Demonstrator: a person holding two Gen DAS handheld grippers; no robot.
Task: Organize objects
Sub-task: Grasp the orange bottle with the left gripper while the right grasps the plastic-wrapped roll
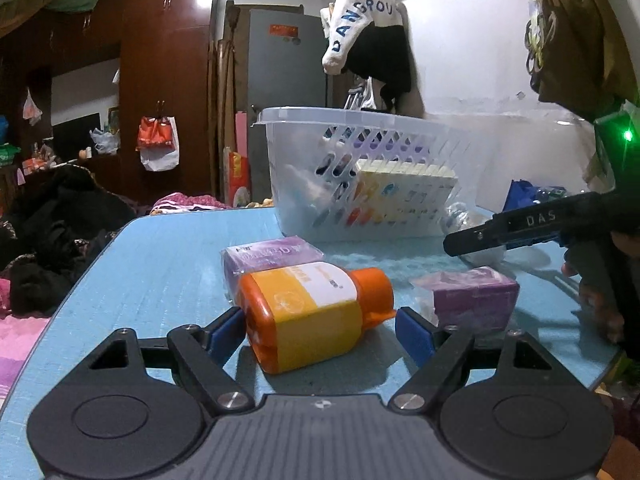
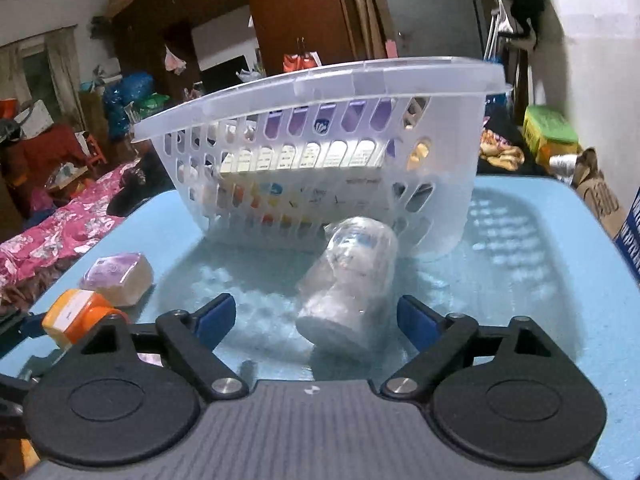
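Observation:
An orange and yellow bottle (image 1: 312, 312) lies on its side on the blue table (image 1: 168, 264). My left gripper (image 1: 320, 330) is open with the bottle between its blue pads, which do not press it. Two purple wrapped packs (image 1: 272, 258) (image 1: 472, 300) lie behind and to the right. A white slotted basket (image 1: 360, 176) stands behind, with boxes inside. My right gripper (image 2: 316, 322) is open around a clear wrapped bottle (image 2: 352, 280) lying in front of the basket (image 2: 320, 140). The orange bottle (image 2: 76, 314) and one purple pack (image 2: 118, 278) show at left in the right wrist view.
The right gripper's black finger (image 1: 520, 228) reaches in from the right in the left wrist view. The table's left edge (image 1: 76, 280) drops to a bed with dark clothes and pink bedding (image 2: 60, 236). A wardrobe (image 1: 160, 80) and hanging clothes stand behind.

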